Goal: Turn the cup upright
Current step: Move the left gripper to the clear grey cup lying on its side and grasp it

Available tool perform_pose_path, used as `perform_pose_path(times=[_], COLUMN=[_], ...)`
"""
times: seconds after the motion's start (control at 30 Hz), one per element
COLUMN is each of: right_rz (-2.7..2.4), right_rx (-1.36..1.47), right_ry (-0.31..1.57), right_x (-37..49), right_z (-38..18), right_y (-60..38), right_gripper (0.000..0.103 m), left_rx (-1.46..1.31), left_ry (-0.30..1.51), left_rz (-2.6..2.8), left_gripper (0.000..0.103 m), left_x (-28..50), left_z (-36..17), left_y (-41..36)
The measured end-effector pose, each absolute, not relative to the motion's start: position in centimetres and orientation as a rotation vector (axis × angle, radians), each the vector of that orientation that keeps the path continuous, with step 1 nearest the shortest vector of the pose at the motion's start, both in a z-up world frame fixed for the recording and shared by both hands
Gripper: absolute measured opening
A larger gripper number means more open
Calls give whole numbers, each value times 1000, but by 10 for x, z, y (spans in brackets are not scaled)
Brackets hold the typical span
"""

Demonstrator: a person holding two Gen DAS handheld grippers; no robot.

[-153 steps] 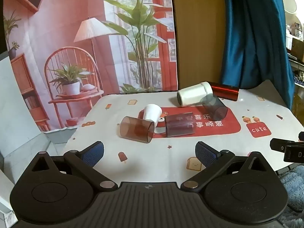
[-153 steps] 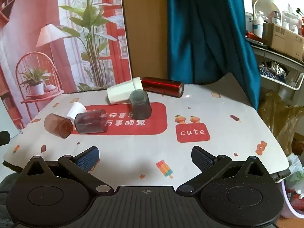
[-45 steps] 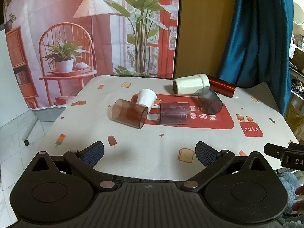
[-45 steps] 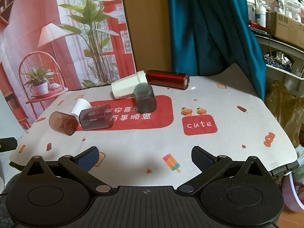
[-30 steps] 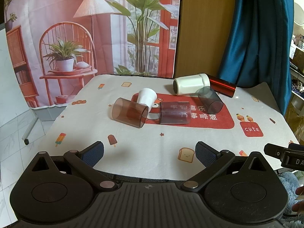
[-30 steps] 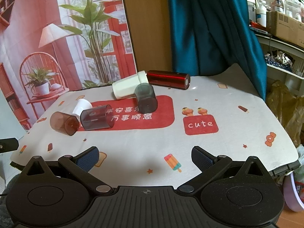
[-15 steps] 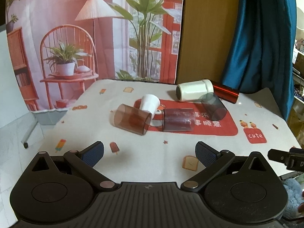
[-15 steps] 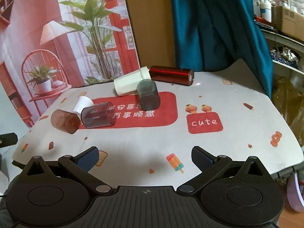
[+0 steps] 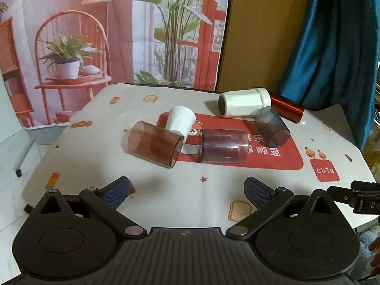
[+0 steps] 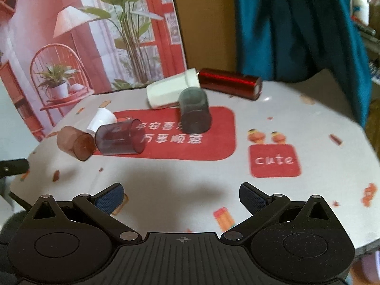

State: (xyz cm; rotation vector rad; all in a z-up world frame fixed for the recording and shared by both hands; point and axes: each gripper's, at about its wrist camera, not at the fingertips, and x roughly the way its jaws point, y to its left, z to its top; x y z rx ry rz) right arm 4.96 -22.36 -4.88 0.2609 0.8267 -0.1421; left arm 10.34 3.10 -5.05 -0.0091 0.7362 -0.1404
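Several cups lie on their sides on the table. A brown clear cup (image 9: pixel 153 146) (image 10: pixel 74 146) lies nearest the left, beside a purple clear cup (image 9: pixel 223 148) (image 10: pixel 118 140) and a small white cup (image 9: pixel 180 120) (image 10: pixel 102 118). A grey clear cup (image 9: pixel 270 127) (image 10: pixel 194 111), a cream cup (image 9: pixel 244 102) (image 10: pixel 171 91) and a red metallic cup (image 9: pixel 287 110) (image 10: pixel 229 83) lie further back. My left gripper (image 9: pixel 187 190) is open and empty over the near table edge. My right gripper (image 10: pixel 181 196) is open and empty, short of the cups.
The table wears a white printed cloth (image 9: pixel 99 118) (image 10: pixel 308 118) with a red patch in the middle. A printed backdrop (image 9: pixel 95 30) and a blue curtain (image 9: pixel 337 42) hang behind the table. The right gripper's edge (image 9: pixel 356 197) shows at the left view's right side.
Both grippers have moved forward and closer to the table, so the cups look larger. The cups have not moved. Both grippers stay open.
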Motion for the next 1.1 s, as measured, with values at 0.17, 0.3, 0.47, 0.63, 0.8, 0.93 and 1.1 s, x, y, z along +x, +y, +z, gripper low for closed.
perform_pose_path(times=[0.17, 0.3, 0.47, 0.63, 0.8, 0.93, 1.1], right_rz=[-169, -190, -202, -218, -226, -233, -224], right_rx=[293, 351, 373, 413, 435, 456, 466], right_ry=[843, 855, 903, 914, 908, 918, 928], right_x=[72, 80, 82, 84, 87, 89, 91], right_z=[-58, -75, -98, -108, -111, -116, -120], right_y=[-229, -237, -240, -250, -259, -266, -267], right_gripper=[103, 103, 103, 103, 103, 103, 103], left_rx=[4, 90, 192, 342, 266, 165, 206], left_ry=[725, 706, 691, 725, 774, 770, 827], left_rz=[-165, -163, -287, -384, -425, -444, -529], left_gripper=[103, 103, 97, 77, 68, 68, 61], left_x=[130, 156, 189, 225, 248, 258, 270], left_z=[-61, -69, -77, -96, -103, -100, -111], left_y=[31, 24, 9, -17, -22, -25, -34])
